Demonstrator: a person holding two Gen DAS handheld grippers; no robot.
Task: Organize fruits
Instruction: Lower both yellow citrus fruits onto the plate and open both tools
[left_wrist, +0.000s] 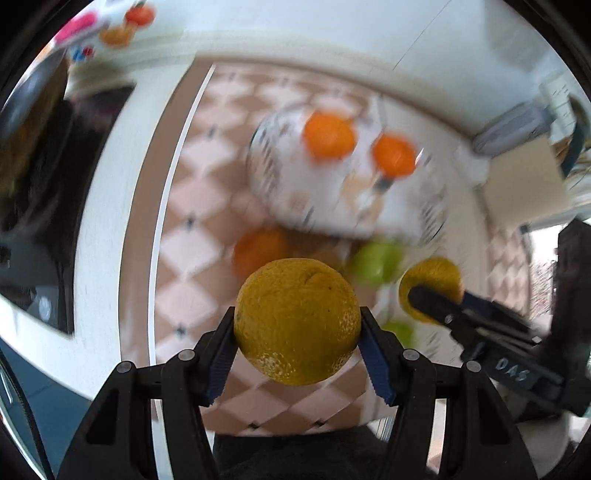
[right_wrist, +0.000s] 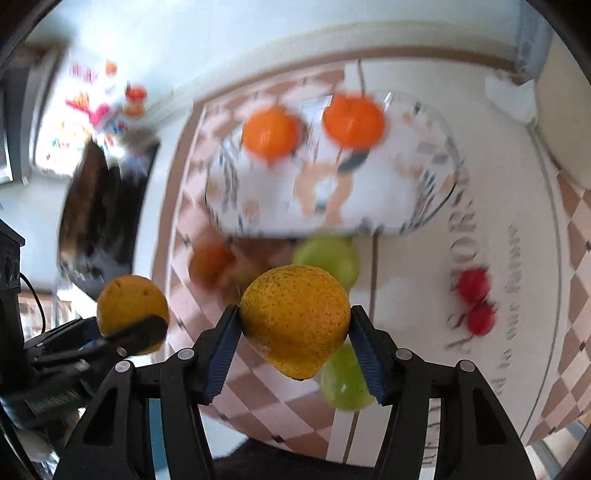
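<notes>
Two yellow citrus fruits (left_wrist: 297, 321) (right_wrist: 295, 319) sit clamped between each gripper's fingers (left_wrist: 375, 360) (right_wrist: 364, 356).

- Left gripper (left_wrist: 297, 334) clamps a yellow citrus (left_wrist: 297, 321) between its blue pads (left_wrist: 376, 363).
- Just right, the other gripper (left_wrist: 430, 297) pinches a second yellow fruit (left_wrist: 432, 275).
- Ahead, a blurred glass bowl (left_wrist: 280, 192) holds two oranges (left_wrist: 328, 134).
- Green fruit (left_wrist: 376, 260) lies just beyond, on checked cloth (left_wrist: 192, 206).

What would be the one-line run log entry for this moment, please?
left gripper: shut on yellow citrus | right gripper: shut on second yellow citrus | both lifted | glass bowl: two oranges inside
</notes>
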